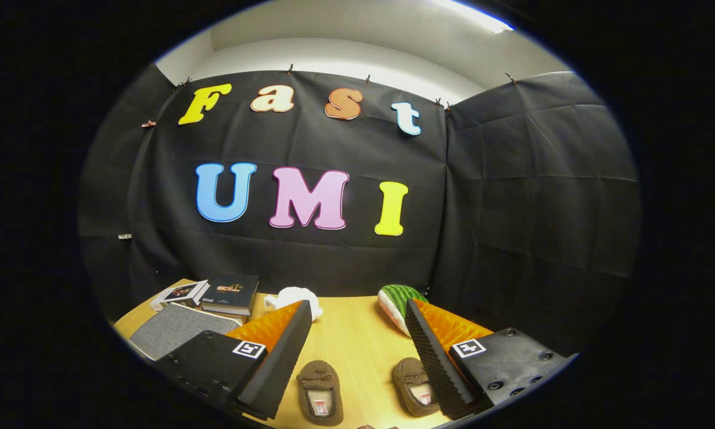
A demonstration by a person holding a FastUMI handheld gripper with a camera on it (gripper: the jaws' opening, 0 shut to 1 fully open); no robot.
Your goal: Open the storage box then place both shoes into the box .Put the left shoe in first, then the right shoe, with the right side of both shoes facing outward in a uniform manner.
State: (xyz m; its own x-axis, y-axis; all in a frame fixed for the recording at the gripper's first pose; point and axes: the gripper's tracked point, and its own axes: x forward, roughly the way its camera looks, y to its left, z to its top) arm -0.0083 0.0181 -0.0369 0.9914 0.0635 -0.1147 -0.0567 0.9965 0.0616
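Two brown shoes [366, 390] sit low center between the gripper's [357, 322] wide-open fingers, insole labels unreadable; books [229, 293] and grey box [176, 330] lower left.

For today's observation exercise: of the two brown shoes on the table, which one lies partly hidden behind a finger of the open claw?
The shoe beside the watermelon-side finger; the other shoe lies in full sight between the fingers of the claw.
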